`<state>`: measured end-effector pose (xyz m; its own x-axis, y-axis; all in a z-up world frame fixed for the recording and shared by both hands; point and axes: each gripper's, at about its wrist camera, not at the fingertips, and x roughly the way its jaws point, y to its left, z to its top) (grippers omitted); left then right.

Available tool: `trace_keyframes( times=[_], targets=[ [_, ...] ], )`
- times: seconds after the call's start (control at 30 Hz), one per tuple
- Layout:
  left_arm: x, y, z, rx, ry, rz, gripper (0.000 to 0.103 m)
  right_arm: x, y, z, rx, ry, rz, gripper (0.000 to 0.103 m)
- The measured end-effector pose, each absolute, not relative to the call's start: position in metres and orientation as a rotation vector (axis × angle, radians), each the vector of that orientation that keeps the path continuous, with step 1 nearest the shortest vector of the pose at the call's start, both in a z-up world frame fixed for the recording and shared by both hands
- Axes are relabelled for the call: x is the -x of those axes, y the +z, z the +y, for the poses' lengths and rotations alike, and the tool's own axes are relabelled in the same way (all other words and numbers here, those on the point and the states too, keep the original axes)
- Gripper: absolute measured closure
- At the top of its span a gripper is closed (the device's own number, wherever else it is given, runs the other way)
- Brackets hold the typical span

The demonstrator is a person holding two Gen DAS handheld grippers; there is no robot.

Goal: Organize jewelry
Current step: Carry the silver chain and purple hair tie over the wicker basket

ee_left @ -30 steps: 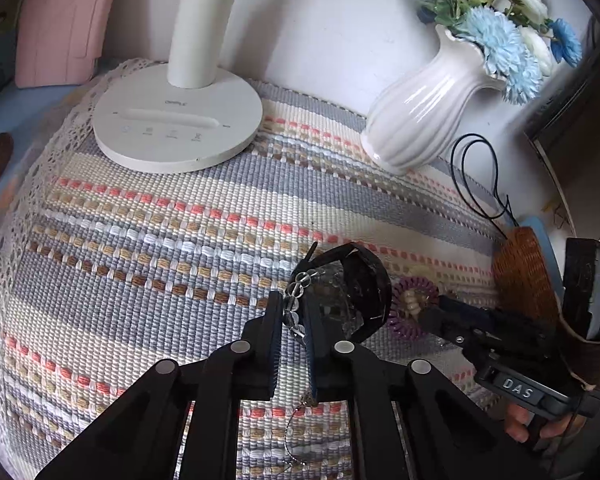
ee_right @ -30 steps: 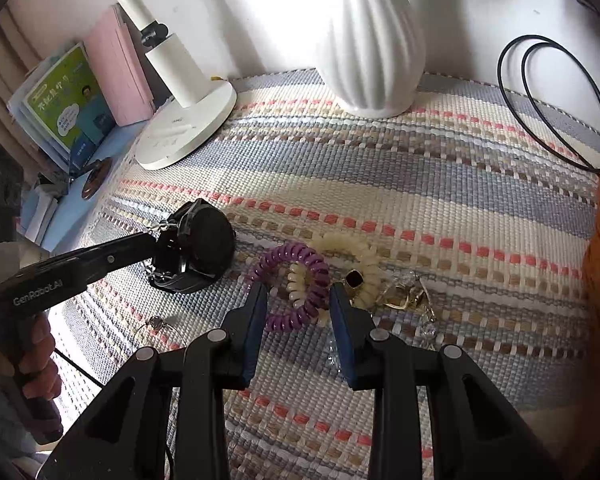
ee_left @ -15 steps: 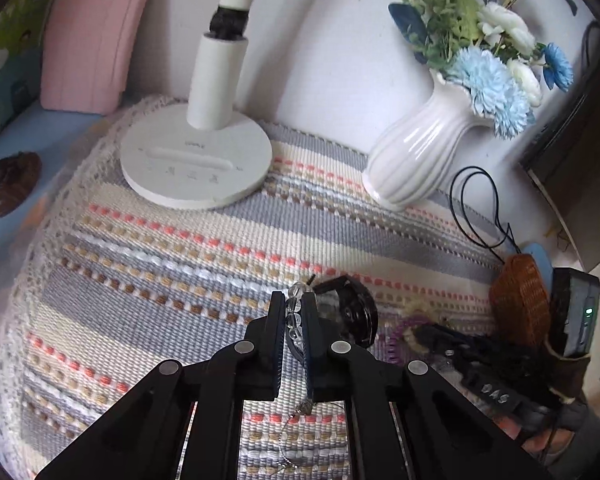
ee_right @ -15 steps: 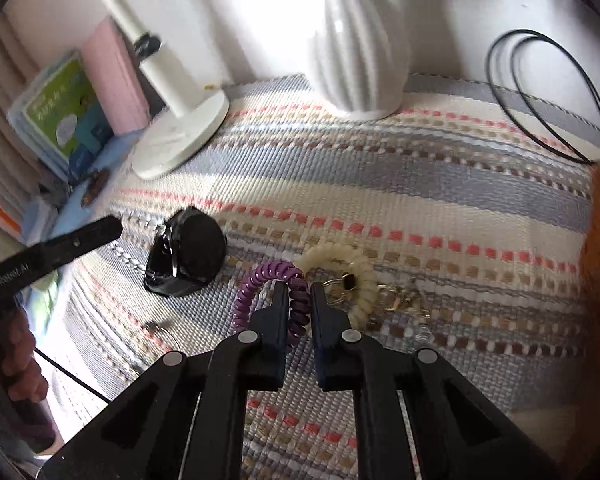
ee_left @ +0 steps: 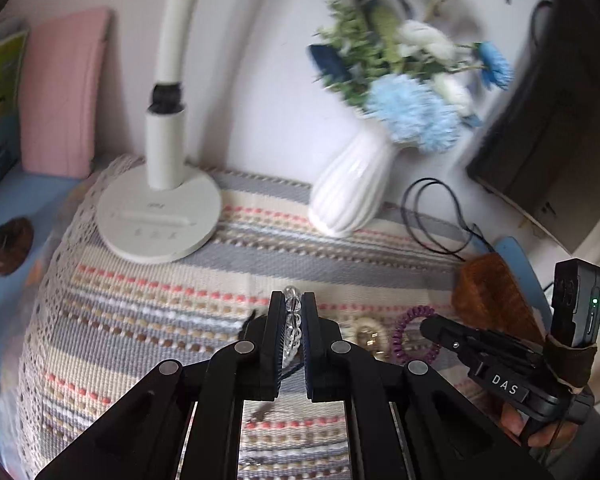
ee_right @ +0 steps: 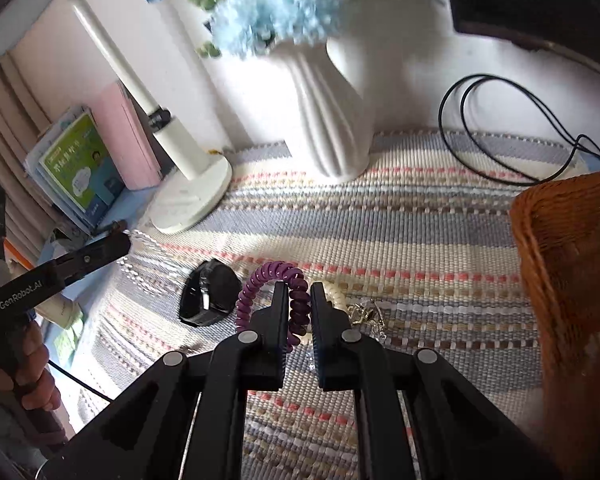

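This looks like a home, a lived-in corner of a bedroom or study. A striped woven cloth [ee_right: 400, 216] with a lace edge covers the bench, carrying a white ribbed vase [ee_right: 328, 120] of blue and white flowers [ee_left: 412, 76] (likely artificial) and a white desk lamp [ee_left: 160, 216]. Books [ee_right: 80, 168] lean against the wall beside a wicker basket [ee_right: 568, 264].

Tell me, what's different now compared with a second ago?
The right gripper closed on the purple hair tie and lifted it. The left gripper rose, holding the bead bracelet. The watch, vase and lamp stayed put.
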<state>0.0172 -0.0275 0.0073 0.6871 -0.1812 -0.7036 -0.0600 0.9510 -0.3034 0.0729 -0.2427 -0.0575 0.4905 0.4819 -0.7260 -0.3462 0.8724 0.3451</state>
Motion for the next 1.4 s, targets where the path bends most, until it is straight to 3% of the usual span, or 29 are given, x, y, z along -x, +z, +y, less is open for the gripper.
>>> trace_keyframes(
  times=[0.57, 1.1, 1.4],
  targets=[
    [-0.054, 0.045, -0.132, 0.092, -0.237, 0.857, 0.095, -0.028, 0.007, -0.334, -0.240, 0.282, 0.723, 0.091],
    [-0.077, 0.066, -0.236, -0.055, -0.484, 0.826, 0.095, -0.003, 0.005, -0.418, -0.342, -0.022, 0.665, 0.091],
    [-0.086, 0.040, -0.325, -0.002, -0.683, 0.886, 0.095, 0.018, -0.015, -0.458, -0.407, -0.252, 0.690, 0.091]
  ],
)
